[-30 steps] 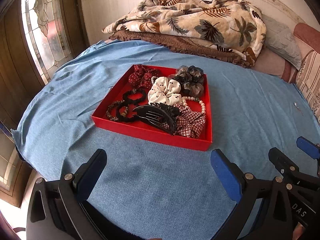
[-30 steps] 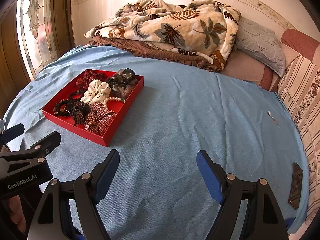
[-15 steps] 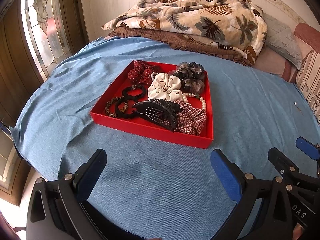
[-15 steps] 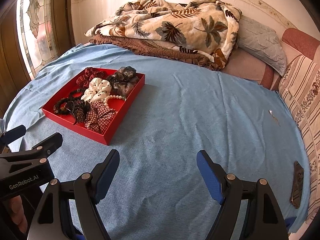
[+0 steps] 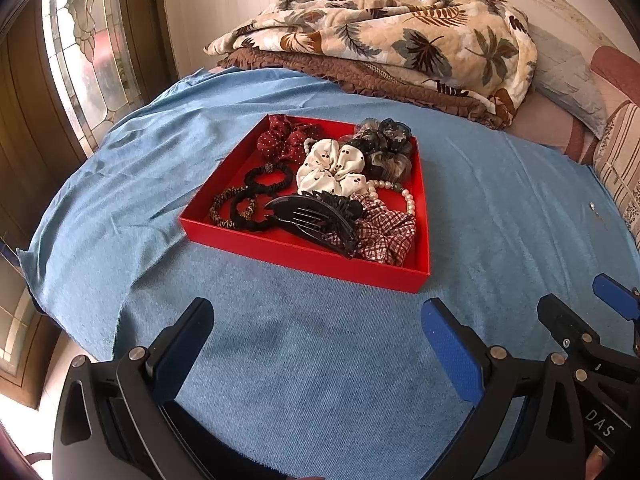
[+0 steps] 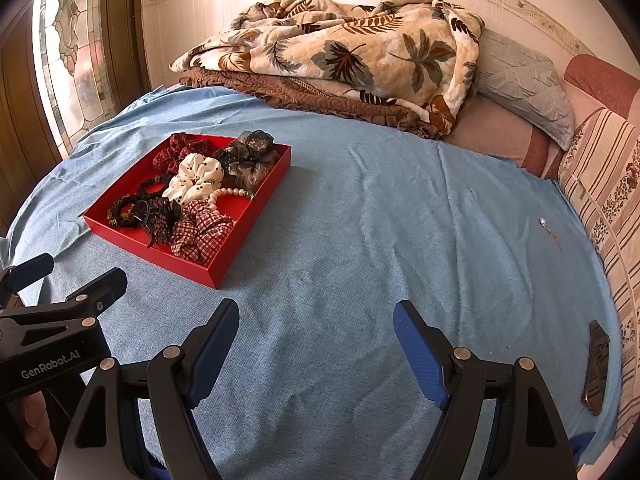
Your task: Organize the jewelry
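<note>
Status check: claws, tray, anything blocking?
Left claw and right claw open, empty, short of the red tray. Hair ties and clip inside it. Blue cloth between is bare.

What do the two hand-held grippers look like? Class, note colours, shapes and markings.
The left hand-held gripper and the right hand-held gripper look alike: black angular frames with silver rivets, each with two flat fingers faced in textured blue pads. White lettering on the left one's body reads GenRobot.AI.
</note>
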Demonstrator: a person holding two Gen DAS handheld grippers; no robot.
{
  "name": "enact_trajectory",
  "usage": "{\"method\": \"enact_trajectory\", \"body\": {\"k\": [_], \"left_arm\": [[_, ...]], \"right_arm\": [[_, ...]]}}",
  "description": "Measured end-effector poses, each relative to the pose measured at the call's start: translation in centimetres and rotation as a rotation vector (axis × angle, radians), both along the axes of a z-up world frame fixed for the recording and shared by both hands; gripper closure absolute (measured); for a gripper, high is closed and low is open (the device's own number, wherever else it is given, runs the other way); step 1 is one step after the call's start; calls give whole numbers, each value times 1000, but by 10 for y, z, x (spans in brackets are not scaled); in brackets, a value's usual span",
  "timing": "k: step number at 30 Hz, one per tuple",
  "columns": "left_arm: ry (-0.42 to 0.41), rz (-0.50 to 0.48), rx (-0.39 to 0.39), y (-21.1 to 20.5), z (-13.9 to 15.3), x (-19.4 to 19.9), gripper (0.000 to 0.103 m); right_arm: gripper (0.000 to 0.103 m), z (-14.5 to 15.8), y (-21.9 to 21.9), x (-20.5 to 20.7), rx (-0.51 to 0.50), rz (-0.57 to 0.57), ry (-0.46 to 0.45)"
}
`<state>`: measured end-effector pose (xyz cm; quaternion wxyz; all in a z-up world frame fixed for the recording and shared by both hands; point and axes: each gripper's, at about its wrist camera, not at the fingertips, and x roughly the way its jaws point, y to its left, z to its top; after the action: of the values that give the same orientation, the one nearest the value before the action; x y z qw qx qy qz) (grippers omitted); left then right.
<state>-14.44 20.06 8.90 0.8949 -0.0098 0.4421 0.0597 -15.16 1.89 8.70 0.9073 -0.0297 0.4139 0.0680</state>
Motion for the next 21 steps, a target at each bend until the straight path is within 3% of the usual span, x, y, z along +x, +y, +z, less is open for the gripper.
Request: {"method": "enact_trajectory", "body": {"k": [21], "left_arm": [[19,9,-13,6,-6,1,0]], "right_arm": [[19,-3,8,-2,-1,10,-1]]}}
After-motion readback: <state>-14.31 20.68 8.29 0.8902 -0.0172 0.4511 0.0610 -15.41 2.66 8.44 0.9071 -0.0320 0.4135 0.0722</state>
